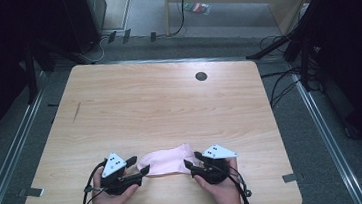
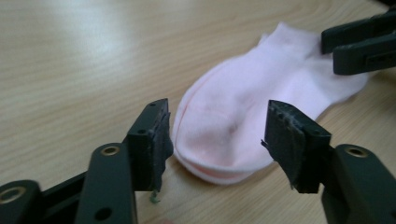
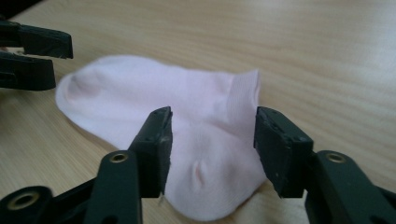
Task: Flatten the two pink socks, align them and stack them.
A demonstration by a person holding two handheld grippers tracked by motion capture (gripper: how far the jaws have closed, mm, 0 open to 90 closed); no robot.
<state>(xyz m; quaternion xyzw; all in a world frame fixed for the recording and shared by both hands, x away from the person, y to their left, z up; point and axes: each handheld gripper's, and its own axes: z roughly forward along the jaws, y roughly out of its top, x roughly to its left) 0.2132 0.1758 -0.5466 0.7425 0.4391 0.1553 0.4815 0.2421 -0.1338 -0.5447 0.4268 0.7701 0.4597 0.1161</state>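
Observation:
A pale pink sock (image 1: 166, 161) lies flat on the wooden table (image 1: 159, 104), close to its near edge, between my two grippers. My left gripper (image 1: 141, 165) is open at the sock's rounded toe end. In the left gripper view its jaws (image 2: 219, 128) stand apart on either side of the sock (image 2: 261, 88) without pressing on it. My right gripper (image 1: 191, 160) is open at the other end. In the right gripper view its jaws (image 3: 215, 135) straddle the heel of the sock (image 3: 154, 91), clear of the fabric. Each gripper view also shows the other gripper (image 2: 362, 44) (image 3: 32, 56) farther off.
A round dark grommet hole (image 1: 201, 76) sits near the table's far edge. Bare wood stretches beyond the sock. Cables (image 1: 283, 87) and dark stands lie on the grey floor to the right and behind the table.

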